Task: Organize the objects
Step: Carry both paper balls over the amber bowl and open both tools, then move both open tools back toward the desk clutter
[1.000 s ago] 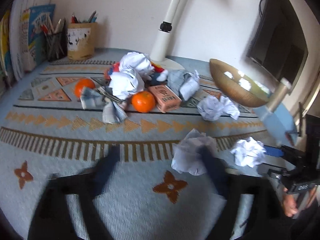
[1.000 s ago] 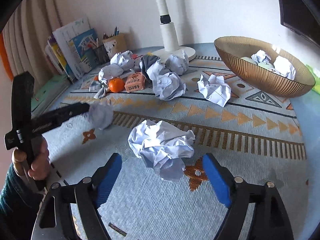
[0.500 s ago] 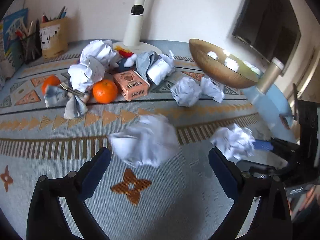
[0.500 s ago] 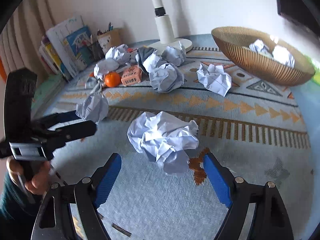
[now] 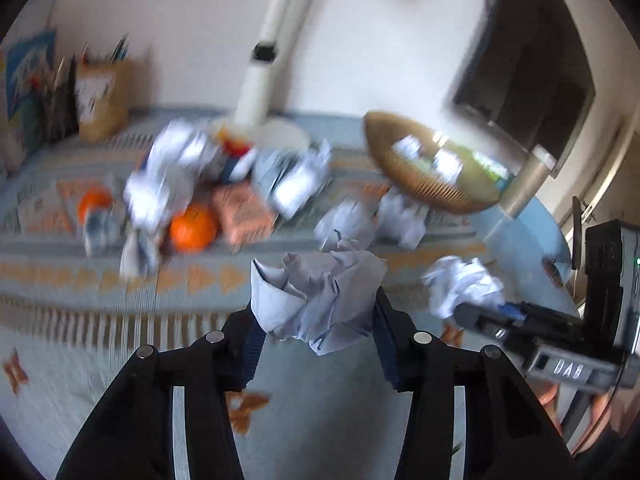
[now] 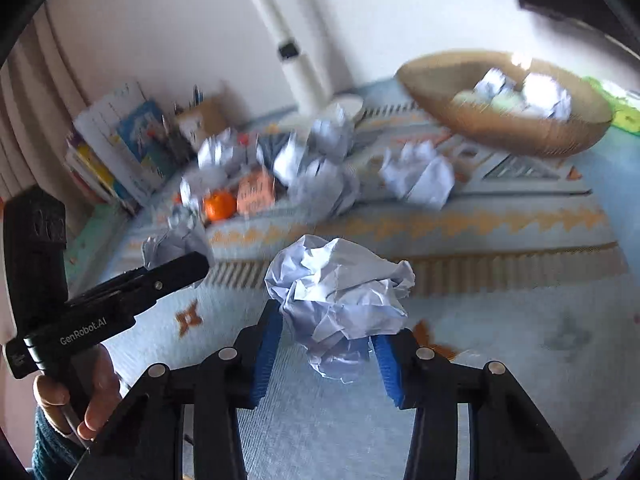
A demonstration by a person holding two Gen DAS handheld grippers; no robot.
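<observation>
Both grippers have just been closing, each w/ a crumpled paper ball between the pads. Left gripper (image 5: 316,316) is clamped on its paper wad (image 5: 320,296), held above the patterned cloth (image 5: 120,344). Right gripper (image 6: 326,340) pinches its own paper wad (image 6: 340,300). Gold bowl (image 6: 508,128) sits far right w/ wads inside. Oranges (image 5: 193,229), pink box (image 5: 244,210) & more wads clutter the middle, blurred.
</observation>
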